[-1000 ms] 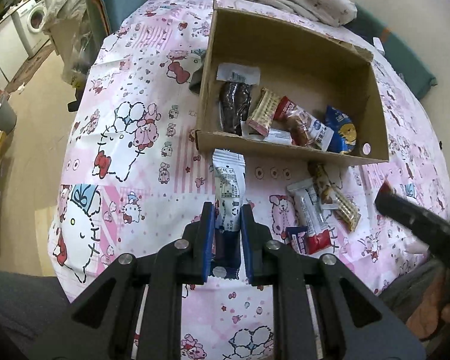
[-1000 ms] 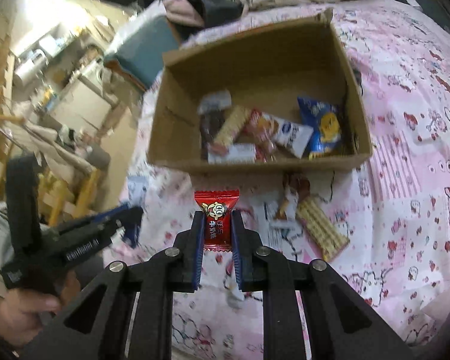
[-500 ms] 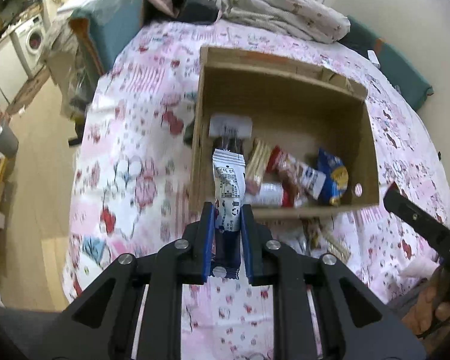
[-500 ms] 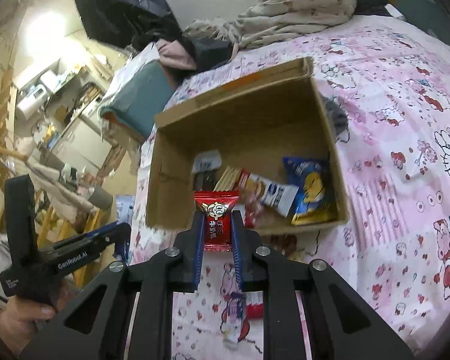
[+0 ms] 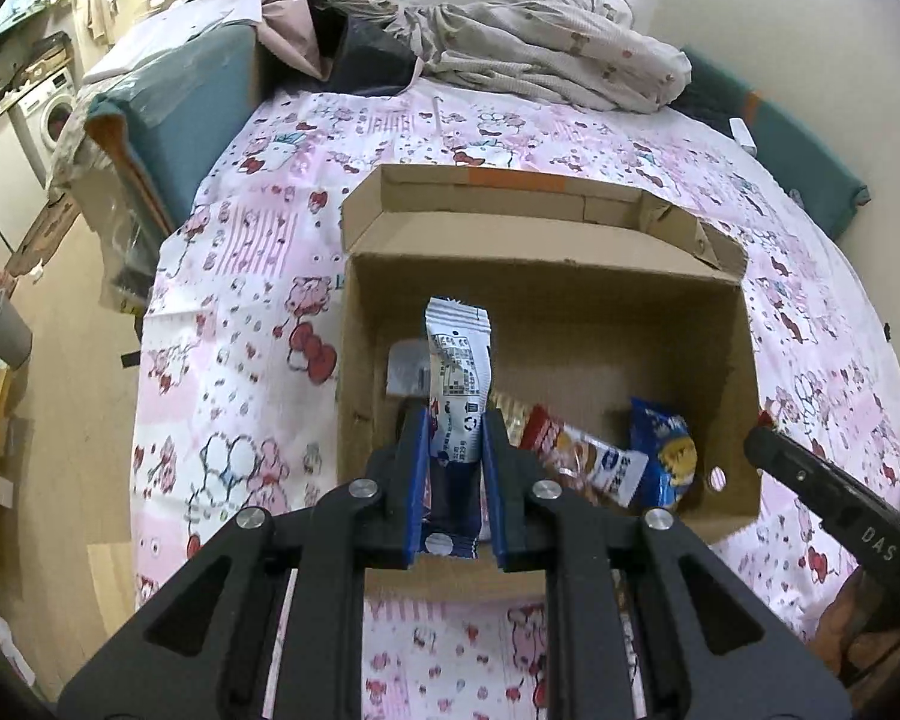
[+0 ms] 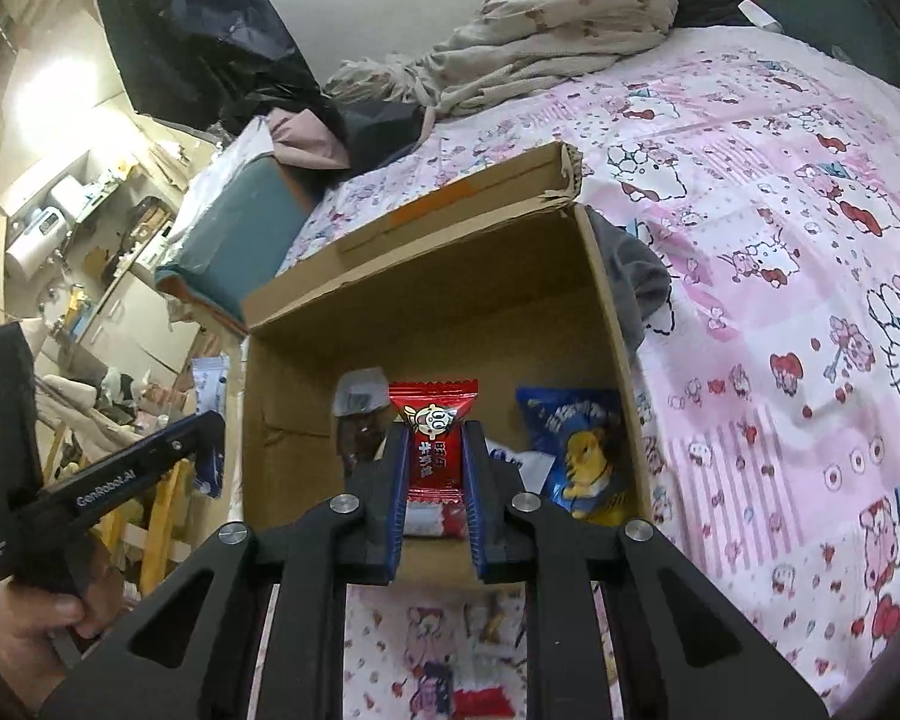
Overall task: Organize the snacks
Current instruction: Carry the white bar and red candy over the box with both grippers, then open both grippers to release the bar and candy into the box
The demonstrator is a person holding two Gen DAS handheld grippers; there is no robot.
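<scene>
An open cardboard box sits on the pink cartoon-print bed. It holds several snack packets, among them a blue chip bag and a red-and-white bar. My left gripper is shut on a white-and-blue snack packet, held upright over the box's near left part. My right gripper is shut on a red candy packet, held over the box's near edge. Each gripper shows in the other's view: the right one, the left one.
Crumpled bedding lies at the bed's far end. A teal-covered box stands off the bed's left side, above the wooden floor. A few loose snacks lie on the sheet in front of the box.
Both grippers have risen and moved forward from the sheet in front of the box to above its near edge, each keeping its packet. The box now looks closer.
</scene>
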